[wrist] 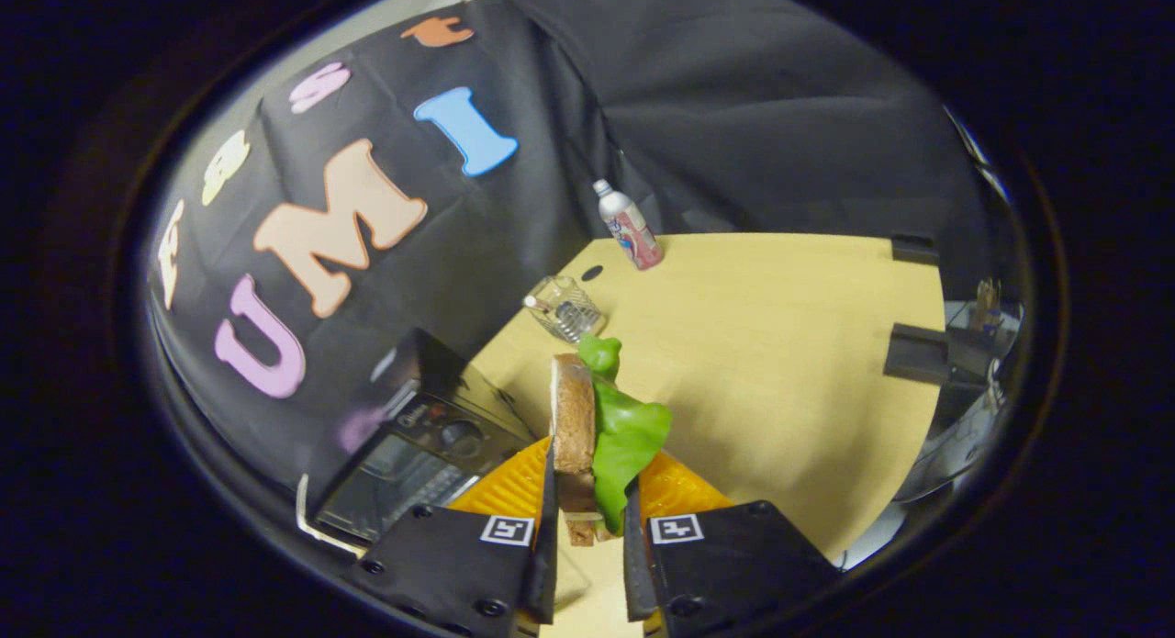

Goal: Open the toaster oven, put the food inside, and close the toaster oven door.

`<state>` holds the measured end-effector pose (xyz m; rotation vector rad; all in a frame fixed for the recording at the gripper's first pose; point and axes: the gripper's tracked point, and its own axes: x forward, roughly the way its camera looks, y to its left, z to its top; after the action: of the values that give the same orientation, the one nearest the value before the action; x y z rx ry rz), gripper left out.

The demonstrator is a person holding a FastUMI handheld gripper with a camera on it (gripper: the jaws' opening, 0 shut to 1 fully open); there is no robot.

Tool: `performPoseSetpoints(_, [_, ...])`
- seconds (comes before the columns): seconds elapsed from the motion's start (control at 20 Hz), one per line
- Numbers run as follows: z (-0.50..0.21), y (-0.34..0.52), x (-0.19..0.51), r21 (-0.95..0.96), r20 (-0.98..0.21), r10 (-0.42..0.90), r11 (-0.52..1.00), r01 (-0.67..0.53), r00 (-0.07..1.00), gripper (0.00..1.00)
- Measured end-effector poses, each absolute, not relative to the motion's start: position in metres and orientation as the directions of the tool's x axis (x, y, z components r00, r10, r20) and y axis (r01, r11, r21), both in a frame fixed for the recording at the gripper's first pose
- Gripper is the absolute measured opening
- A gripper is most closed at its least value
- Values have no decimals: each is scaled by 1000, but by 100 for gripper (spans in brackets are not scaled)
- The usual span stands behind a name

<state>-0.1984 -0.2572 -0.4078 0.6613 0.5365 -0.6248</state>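
Black cloth closed off the booth behind a pale wooden table [780, 344], which filled the centre and right of the frame. At the bottom centre I had the gripper [587, 519] clamped on the sandwich [597, 436], both fingers pressing its bread and green lettuce, held upright above an orange plate [514, 486]. Toward the lower left sat the toaster oven [413, 454], door closed, its handle facing me. Beyond the sandwich I saw a clear glass container [565, 309], and farther back a small bottle [629, 225].
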Motion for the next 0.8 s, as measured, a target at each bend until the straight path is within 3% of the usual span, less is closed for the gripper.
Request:
performPoseSetpoints(0.35, [-394, -175, -204, 551, -608, -233, 564, 615, 759, 32])
performPoseSetpoints(0.8, [-443, -62, -138, 716, -589, 1, 466, 520, 808, 31])
